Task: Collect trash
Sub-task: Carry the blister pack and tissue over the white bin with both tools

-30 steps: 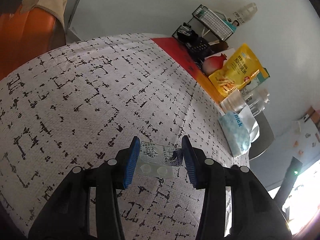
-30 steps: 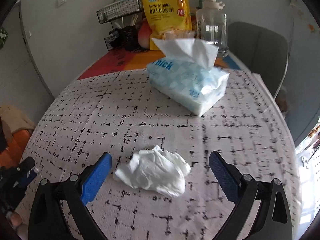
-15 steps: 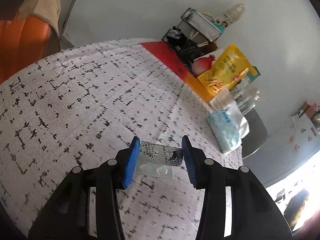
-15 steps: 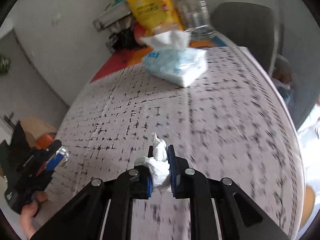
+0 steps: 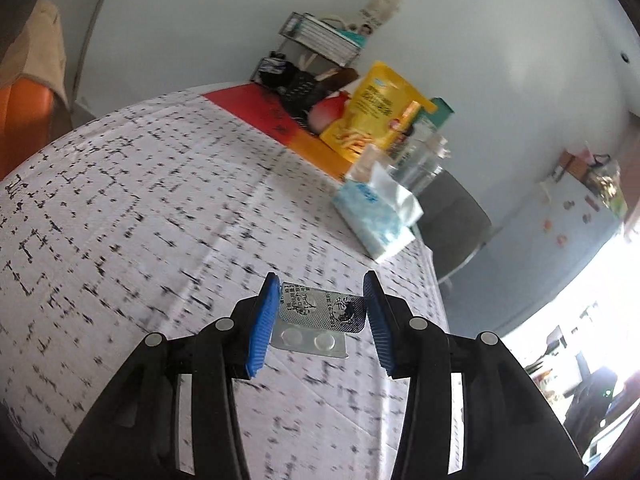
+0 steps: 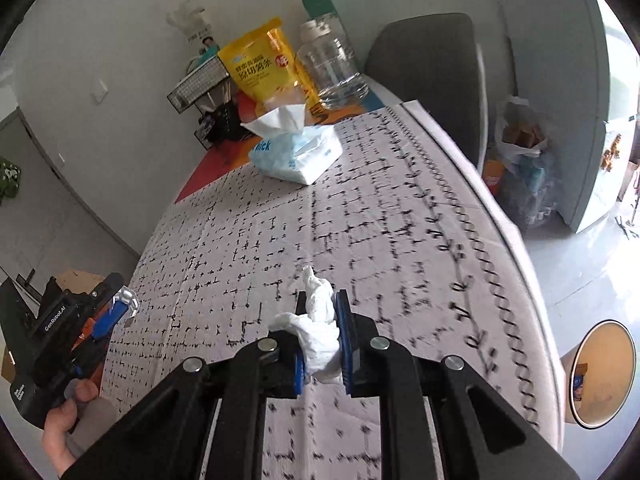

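Observation:
My left gripper (image 5: 320, 308) is shut on a silver pill blister pack (image 5: 316, 320) and holds it above the patterned tablecloth (image 5: 120, 200). It also shows at the left edge of the right wrist view (image 6: 116, 308), still holding the pack. My right gripper (image 6: 320, 332) is shut on a crumpled white tissue (image 6: 318, 328), lifted above the table. A round bin with a yellow rim (image 6: 600, 372) stands on the floor to the right of the table.
A blue tissue pack (image 6: 296, 152), a yellow snack bag (image 6: 260, 64), a clear jar (image 6: 332, 72) and a wire rack (image 6: 196, 88) stand at the table's far end. A grey chair (image 6: 432, 76) is behind the table, a bag of bottles (image 6: 524, 168) on the floor.
My right gripper closed on the tissue and lifted it off the table, swinging right so the bin comes into view. My left gripper kept the blister pack and turned right.

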